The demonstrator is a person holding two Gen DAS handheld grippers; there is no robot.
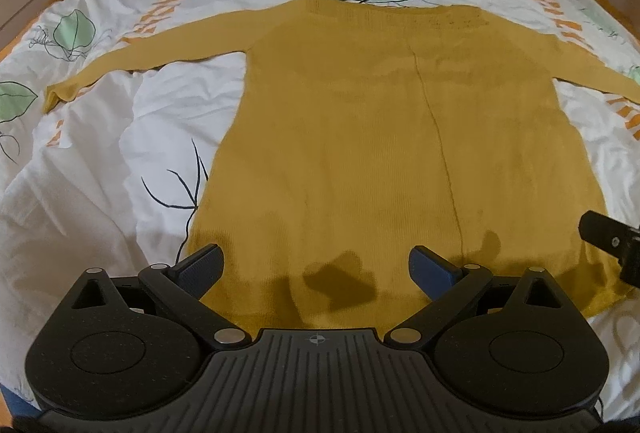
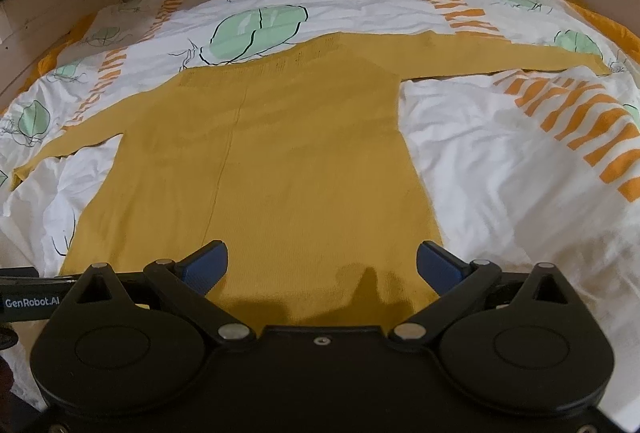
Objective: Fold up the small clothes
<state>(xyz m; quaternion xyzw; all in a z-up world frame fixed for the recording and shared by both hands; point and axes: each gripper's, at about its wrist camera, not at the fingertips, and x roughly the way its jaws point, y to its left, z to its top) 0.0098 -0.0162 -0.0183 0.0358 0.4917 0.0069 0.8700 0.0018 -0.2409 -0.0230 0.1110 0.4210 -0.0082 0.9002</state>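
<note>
Mustard sweater (image 1: 360,137) under splayed hand-held grippers (image 1: 316,265)

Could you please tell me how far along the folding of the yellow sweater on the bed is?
Done: the mustard sweater lies flat on the duvet, sleeves spread. In hand: nothing; the left gripper and right gripper hover open by its hem. Left: every fold, since neither sleeve is turned in.

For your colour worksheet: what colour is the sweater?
Mustard yellow sweater, clearest in the right wrist view.
</note>
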